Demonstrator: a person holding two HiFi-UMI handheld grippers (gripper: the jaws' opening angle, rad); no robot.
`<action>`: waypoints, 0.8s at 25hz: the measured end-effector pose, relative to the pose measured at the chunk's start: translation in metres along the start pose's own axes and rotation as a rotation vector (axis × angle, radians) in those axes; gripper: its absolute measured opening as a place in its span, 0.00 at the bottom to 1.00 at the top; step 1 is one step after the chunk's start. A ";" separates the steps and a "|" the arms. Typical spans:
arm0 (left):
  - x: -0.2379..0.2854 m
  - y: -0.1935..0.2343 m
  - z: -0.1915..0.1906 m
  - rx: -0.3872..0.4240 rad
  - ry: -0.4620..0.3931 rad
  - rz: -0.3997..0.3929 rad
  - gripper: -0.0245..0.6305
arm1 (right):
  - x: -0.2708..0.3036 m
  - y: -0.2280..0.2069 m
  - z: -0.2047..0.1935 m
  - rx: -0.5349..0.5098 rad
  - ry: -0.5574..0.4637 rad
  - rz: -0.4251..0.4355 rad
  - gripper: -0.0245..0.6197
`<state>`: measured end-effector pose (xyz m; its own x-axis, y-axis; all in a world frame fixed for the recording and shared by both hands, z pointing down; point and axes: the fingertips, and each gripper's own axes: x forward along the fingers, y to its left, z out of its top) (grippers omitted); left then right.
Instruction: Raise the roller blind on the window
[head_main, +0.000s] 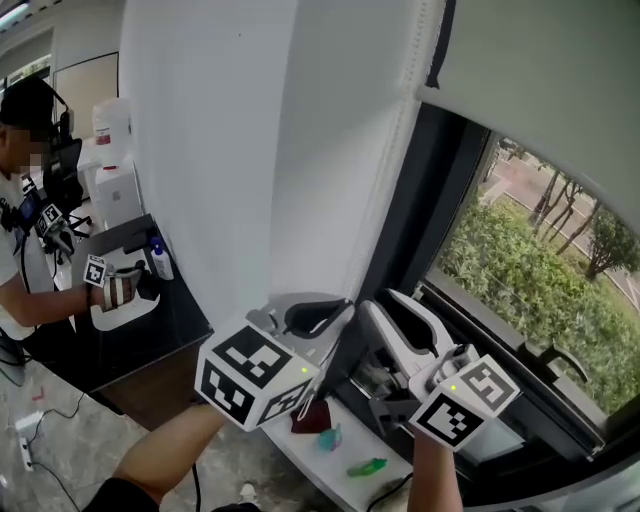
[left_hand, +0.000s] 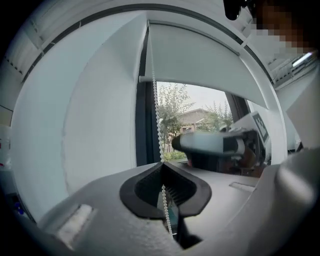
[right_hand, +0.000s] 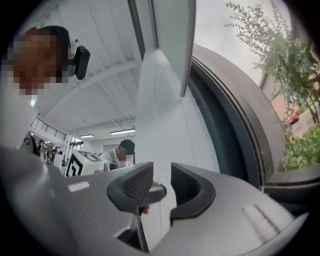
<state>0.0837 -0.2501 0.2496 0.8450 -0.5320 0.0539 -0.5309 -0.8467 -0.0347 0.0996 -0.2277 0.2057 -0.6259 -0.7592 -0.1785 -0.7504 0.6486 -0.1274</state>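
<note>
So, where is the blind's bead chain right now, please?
In the left gripper view, the bead chain hangs at the left edge of the roller blind, along the dark window frame, and the left gripper is shut on it.

- Bead chain (left_hand: 156, 120): lower run hidden below my left gripper (left_hand: 161, 165), whose jaws are clamped on it.
- Roller blind (left_hand: 200, 60), right of chain: top cut off by the frame.
- My right gripper (left_hand: 187, 142), right of chain: blurred.
- Red item (head_main: 310, 415), teal item (head_main: 329, 437) and green item (head_main: 366, 467), below chain: too small to identify.
</note>
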 end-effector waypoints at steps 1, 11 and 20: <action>0.001 -0.001 -0.009 -0.008 0.017 -0.003 0.05 | 0.004 0.003 0.006 -0.023 0.000 0.005 0.19; 0.006 -0.012 -0.096 -0.065 0.178 -0.032 0.05 | 0.037 0.018 0.014 -0.149 0.047 0.013 0.18; 0.005 -0.013 -0.097 -0.056 0.190 -0.032 0.05 | 0.038 0.008 0.013 -0.157 0.042 -0.021 0.05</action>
<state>0.0883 -0.2416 0.3472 0.8373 -0.4905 0.2417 -0.5107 -0.8594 0.0253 0.0722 -0.2505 0.1847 -0.6155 -0.7762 -0.1365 -0.7854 0.6186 0.0238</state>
